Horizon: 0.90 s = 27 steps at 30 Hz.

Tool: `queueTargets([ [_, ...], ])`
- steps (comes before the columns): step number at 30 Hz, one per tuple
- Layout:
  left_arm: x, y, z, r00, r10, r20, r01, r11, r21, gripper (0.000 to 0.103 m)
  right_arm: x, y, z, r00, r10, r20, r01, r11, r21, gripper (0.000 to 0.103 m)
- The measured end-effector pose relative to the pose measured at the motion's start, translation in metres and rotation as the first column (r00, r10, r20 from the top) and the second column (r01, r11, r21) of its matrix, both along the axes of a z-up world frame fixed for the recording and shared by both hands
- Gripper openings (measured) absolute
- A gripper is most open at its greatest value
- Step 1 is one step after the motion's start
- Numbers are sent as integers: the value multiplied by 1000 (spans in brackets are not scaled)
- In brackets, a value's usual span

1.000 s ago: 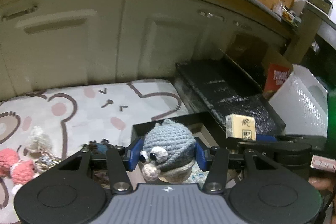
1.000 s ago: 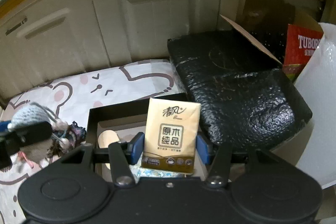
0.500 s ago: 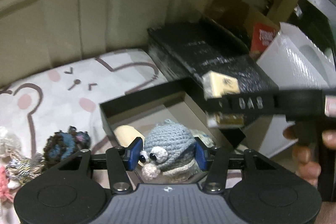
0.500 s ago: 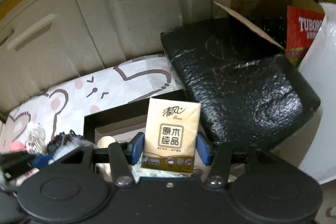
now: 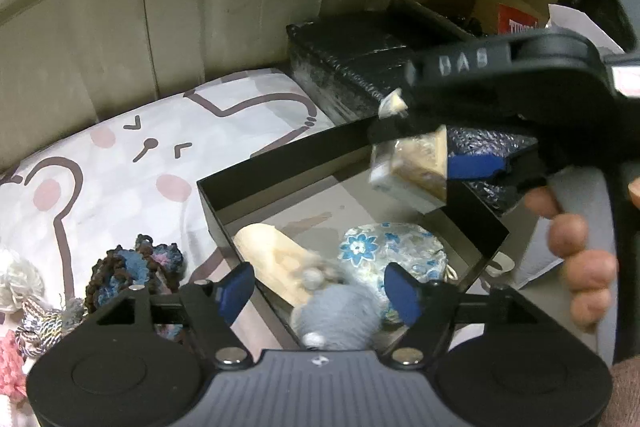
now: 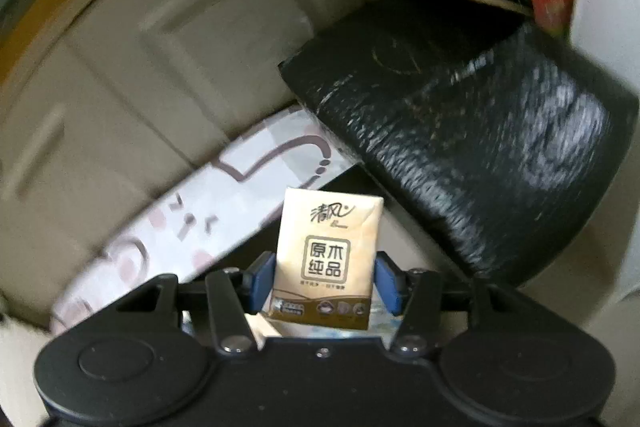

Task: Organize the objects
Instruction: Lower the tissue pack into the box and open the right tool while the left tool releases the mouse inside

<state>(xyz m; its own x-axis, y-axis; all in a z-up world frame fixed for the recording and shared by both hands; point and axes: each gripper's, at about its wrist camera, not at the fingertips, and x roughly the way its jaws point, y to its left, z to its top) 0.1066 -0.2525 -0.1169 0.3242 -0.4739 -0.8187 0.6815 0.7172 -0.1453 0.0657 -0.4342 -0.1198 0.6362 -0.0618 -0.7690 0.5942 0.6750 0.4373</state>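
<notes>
Down on the bear-print mat (image 5: 120, 163) lay one dark crocheted bundle (image 5: 132, 267) and some pale yarn bits at the left edge, too blurred to count. Just right of them sat one black box (image 5: 288, 163) holding three things: a tan piece (image 5: 268, 255), a blue-flowered pouch (image 5: 392, 251) and the grey crocheted toy (image 5: 340, 315). The left gripper (image 5: 320, 291) stood over that toy, jaws opening, pads clear of it. Farther right, the right gripper (image 6: 324, 283) had one tissue pack (image 6: 328, 251) between jaws that were opening, above the box's far corner; whether the pads pressed it I could not tell
</notes>
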Motion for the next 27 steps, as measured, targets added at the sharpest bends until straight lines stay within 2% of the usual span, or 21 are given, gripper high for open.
queueTargets([
  [1,0,1,1,1000,-2,-3,2,1000,-1,72,1,-1,-2,1000,-8,6,8,1000,24,75],
  [2,1,2,1,1000,-2,-4,2,1000,-3,72,2,0,-2,1000,-13,5,13,1000,14,78],
  [4,3,4,2,1000,9,-10,-9,1000,1,69,5,5,0,1000,-2,-10,1,999,-47,78],
  [5,4,5,2,1000,16,-12,-15,1000,5,64,6,8,1,1000,11,-16,-12,997,-71,78],
  [7,6,7,2,999,22,-26,-22,1000,3,57,6,10,2,999,30,-19,-31,996,-80,78],
  [16,4,6,4,999,11,-36,-10,1000,15,51,2,12,2,997,69,-42,-72,993,-89,78],
  [27,4,6,5,998,23,-51,-21,999,31,45,-1,17,10,989,128,-70,-137,980,-143,78],
])
